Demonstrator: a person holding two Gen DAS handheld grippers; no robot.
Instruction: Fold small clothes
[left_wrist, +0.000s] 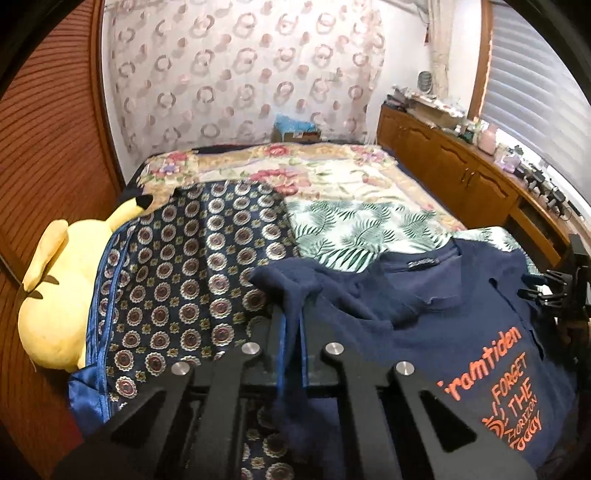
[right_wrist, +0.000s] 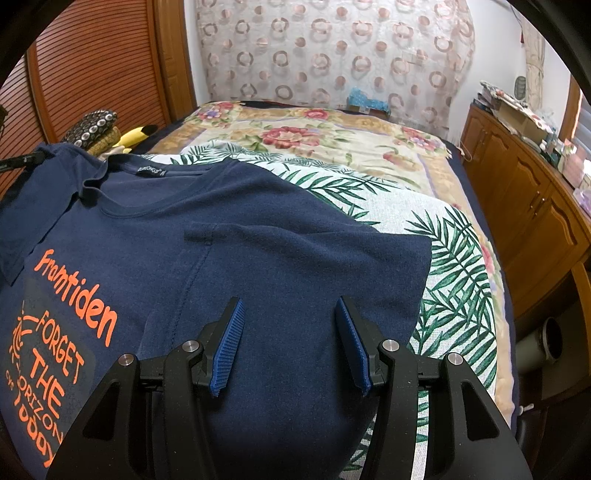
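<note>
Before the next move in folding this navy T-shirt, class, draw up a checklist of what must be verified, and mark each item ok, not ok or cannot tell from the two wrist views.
1. Left tool shut on the T-shirt: ok, navy fabric is bunched between its closed fingers.
2. Right tool gripping fabric: not ok, it stands open over the shirt, blue pads apart.
3. Shirt face up: ok, the orange print shows.
4. Shirt lying flat: not ok, the sleeve by the left tool is rumpled.
5. Bed surface under the shirt free: ok, only the palm-leaf cloth shows.
6. Bottom hem straight: cannot tell, out of view.
</note>
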